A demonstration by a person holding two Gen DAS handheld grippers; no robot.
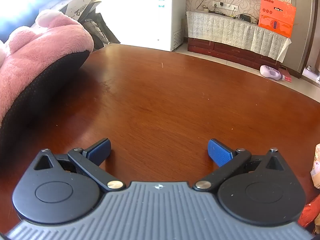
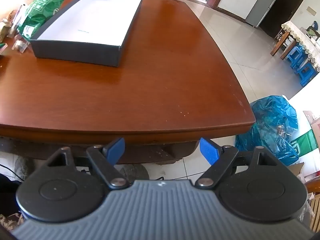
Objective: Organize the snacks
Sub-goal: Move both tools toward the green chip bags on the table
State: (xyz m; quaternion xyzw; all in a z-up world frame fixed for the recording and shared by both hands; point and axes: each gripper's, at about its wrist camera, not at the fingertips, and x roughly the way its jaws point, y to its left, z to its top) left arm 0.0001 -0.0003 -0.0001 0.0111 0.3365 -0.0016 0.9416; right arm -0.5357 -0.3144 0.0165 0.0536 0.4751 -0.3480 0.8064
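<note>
Right wrist: box (image 2: 84, 46) beyond gripper (image 2: 161, 150).

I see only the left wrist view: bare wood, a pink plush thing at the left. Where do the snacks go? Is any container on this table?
Observer: Yes. The right wrist view shows an open dark box with a white inside, standing on the table.
Operator: Is something already in it?
Observer: No, its white floor shows bare.
Operator: And the snacks, where are they?
Observer: A green snack bag lies against the box's left side, with small wrapped pieces near the box's near left corner.
Operator: Is the right gripper busy?
Observer: No. The right gripper is open and holds nothing; it sits before the table's near edge, not over the box.
</note>
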